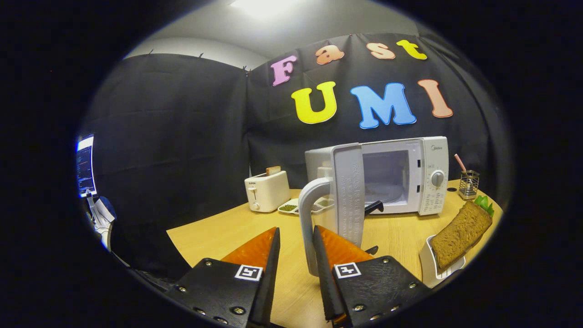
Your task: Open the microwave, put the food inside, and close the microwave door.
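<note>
The white microwave (410, 175) stands at the back of the wooden table (218, 237). Its door (348, 196) is swung wide open toward me, showing the bare cavity (385, 177). The door's white handle (306, 209) stands upright just ahead of my gripper (296, 232), close against the right finger (332, 248). My fingers are apart, the left one away from the handle, so the gripper is open. The food, a slice of brown bread (460, 234) with green lettuce, leans in a white dish (427, 264) to the right of the fingers.
A white toaster (266, 191) with a slice in it stands left of the microwave. Beside it lies a divided tray (291, 207) with green bits. A wire holder (468, 183) with a straw stands right of the microwave. Past the table's left edge is a monitor (85, 166).
</note>
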A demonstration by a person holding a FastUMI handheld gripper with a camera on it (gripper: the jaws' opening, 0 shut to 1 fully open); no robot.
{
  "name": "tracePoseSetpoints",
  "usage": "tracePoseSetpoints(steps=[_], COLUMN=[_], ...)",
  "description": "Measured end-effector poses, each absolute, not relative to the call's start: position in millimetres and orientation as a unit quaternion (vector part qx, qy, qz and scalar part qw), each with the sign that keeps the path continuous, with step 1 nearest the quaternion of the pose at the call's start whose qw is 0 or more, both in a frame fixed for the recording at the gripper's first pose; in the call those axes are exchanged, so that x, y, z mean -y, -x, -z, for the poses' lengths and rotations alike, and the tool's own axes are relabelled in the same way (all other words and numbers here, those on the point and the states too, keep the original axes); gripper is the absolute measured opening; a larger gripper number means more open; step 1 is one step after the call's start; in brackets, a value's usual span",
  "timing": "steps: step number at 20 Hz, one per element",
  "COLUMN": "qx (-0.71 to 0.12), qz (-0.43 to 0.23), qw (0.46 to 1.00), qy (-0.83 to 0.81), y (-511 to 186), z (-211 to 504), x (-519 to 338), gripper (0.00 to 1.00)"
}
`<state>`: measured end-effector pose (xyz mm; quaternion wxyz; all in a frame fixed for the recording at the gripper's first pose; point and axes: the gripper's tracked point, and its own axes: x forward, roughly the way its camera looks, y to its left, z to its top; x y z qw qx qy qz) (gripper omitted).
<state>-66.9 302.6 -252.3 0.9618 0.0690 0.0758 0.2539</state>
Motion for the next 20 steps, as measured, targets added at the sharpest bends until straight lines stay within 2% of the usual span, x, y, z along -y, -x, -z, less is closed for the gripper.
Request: tracePoseSetpoints(steps=[10, 12, 20], qx=[-0.065, -0.070, -0.060], qz=[-0.307, -0.323, -0.376], qw=[0.947, 0.940, 0.921], qy=[-0.067, -0.087, -0.083], y=[88, 88, 90], z=[250, 249, 246], x=[-383, -404, -478], gripper=[0.42, 0.37, 0.37])
